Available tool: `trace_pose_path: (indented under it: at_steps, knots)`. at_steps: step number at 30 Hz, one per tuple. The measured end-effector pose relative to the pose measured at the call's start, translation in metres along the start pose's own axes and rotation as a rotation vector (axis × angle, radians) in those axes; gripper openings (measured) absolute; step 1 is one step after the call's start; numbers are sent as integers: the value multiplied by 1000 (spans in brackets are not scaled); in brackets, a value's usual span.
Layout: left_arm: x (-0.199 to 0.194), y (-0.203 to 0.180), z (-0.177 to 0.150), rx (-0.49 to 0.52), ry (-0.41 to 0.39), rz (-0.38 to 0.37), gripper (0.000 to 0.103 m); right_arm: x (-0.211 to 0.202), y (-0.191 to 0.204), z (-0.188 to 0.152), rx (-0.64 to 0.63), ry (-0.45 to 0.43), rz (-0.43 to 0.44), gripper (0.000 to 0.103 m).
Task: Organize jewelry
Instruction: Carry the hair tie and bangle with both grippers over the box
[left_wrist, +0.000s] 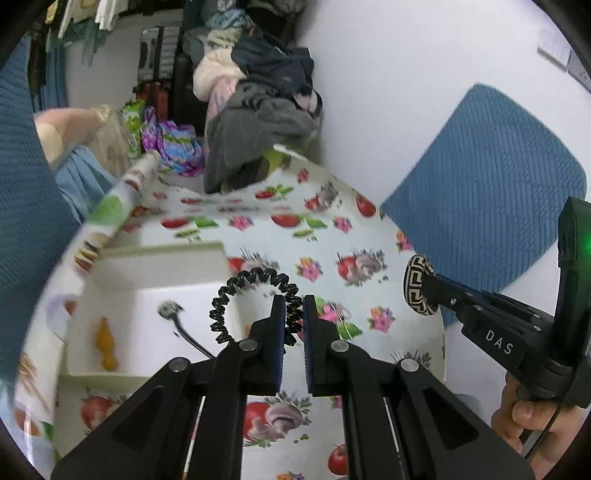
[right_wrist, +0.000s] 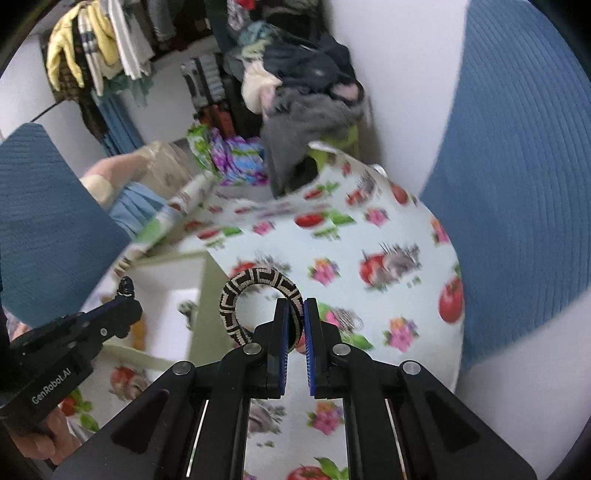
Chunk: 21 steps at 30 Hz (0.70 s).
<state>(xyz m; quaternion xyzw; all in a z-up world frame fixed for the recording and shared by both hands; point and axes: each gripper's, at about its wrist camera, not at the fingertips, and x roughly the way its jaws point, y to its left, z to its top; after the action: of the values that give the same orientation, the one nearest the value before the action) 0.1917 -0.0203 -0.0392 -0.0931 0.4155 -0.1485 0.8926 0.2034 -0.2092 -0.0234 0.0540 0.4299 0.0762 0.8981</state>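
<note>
Tray (left_wrist: 122, 273) on the table (left_wrist: 332, 236), left side, holding a small figure (left_wrist: 106, 345) and a corded piece (left_wrist: 170, 309). Coiled band (left_wrist: 255, 295) in left gripper (left_wrist: 293, 317) at the tray's right edge; patterned bangle (right_wrist: 255, 295) in right gripper (right_wrist: 295, 321), further right. Clothes pile (left_wrist: 258, 110) behind the table.

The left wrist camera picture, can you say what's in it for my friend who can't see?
The left gripper is shut on a black spiral hair tie, held above a white box on a tablecloth printed with tomatoes and flowers. The box holds an orange trinket and a small dark piece. At right, the right gripper pinches a black-and-cream patterned bangle.
</note>
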Motion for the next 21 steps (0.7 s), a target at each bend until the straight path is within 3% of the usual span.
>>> trace_pose_path:
  at_steps: [11, 21]
  knots:
    - [-22, 73, 19, -61, -43, 80, 9, 16, 81, 35, -111, -25, 119, 6]
    - [19, 146, -12, -156, 79, 142, 9, 99, 140, 6, -193, 145, 181, 6]
